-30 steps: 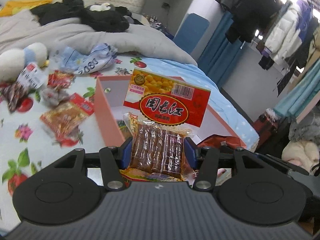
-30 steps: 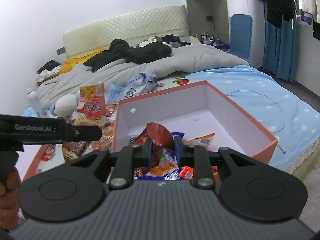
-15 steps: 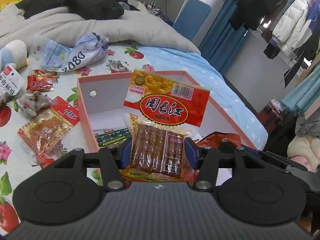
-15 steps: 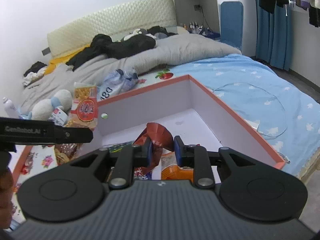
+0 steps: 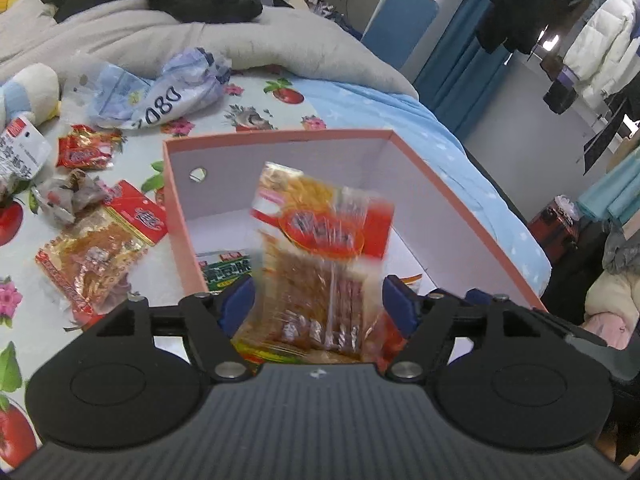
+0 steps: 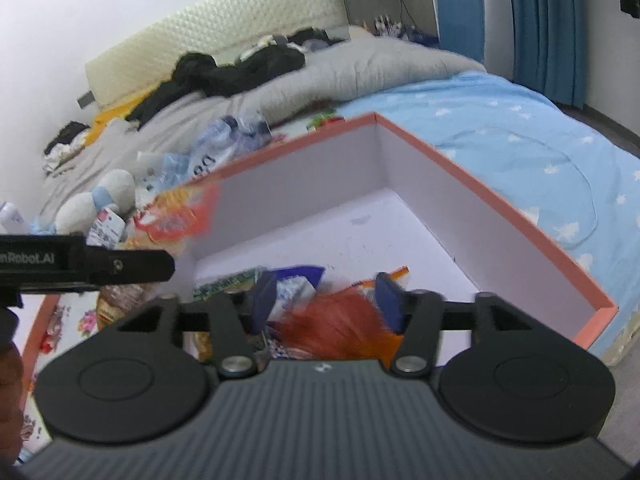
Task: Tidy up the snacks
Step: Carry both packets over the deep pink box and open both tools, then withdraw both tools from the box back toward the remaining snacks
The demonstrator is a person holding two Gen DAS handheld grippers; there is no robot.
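A pink-rimmed box [image 5: 280, 134] with white walls lies on the bed, also in the right wrist view [image 6: 480, 184]. My left gripper [image 5: 318, 304] hangs over its near left corner, jaws opening. A red-and-yellow packet [image 5: 320, 220] and a clear packet of brown strips [image 5: 316, 300] are blurred between the pads, slipping free. My right gripper [image 6: 326, 300] is over the box's near side, jaws opening, and a blurred orange-red packet [image 6: 340, 324] drops loose between them. A green packet [image 5: 226, 268] and a blue-white packet [image 6: 296, 284] lie on the box floor.
Loose snacks lie on the floral sheet left of the box: an orange-brown packet [image 5: 96, 256], small red packets [image 5: 86, 152], a crumpled plastic bag [image 5: 160, 92] and a plush toy [image 5: 28, 88]. A grey duvet [image 5: 160, 28] lies behind. The blue sheet [image 6: 520, 132] runs to the bed's right edge.
Both grippers came in lower over the box, then opened. The packets they held have come loose and now blur as they fall.
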